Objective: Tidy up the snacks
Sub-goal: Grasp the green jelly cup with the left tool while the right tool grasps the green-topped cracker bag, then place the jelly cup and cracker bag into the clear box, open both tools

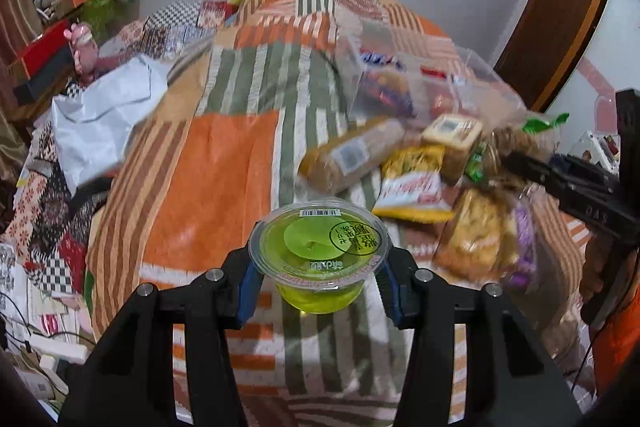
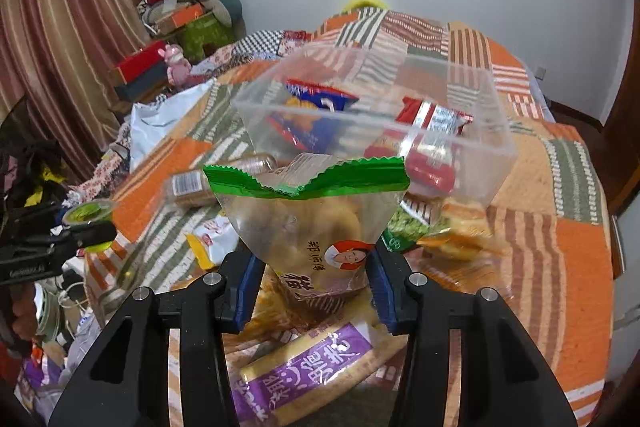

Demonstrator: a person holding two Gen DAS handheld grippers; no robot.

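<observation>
Nearest the left lens, the left tool (image 1: 318, 281) is closed on a green jelly cup (image 1: 319, 253), its blue pads pressing the cup's sides just under the clear rim; the cup is held level and appears clear of the bed (image 1: 224, 163). Seen from the right wrist, the right tool (image 2: 316, 279) is closed on a clear bag (image 2: 308, 227) with a green serrated top, gripped low so the top stands upright, seemingly raised above the pile. Just beyond that bag stands the clear bin (image 2: 492, 155), resting on the patchwork cover at a slight tilt; it holds a blue packet (image 2: 316, 107) and red packets (image 2: 432, 135), apparently at least two. Judged progress: early to middle, with a few snacks binned and two more in hand. Left loose on the bed beside the bin are a long biscuit roll (image 1: 352, 155), a square biscuit pack (image 1: 454, 133), a yellow packet (image 1: 412, 187) and a purple-labelled pack (image 2: 304, 367), the last lying directly below the right tool. Some further packets under the pile are blurred and cannot be identified. A white bag (image 1: 104, 115) lies well apart on the left side of the bed; whether it belongs to the task cannot be told. Both held items appear destined for the bin, the bag being nearer to it
</observation>
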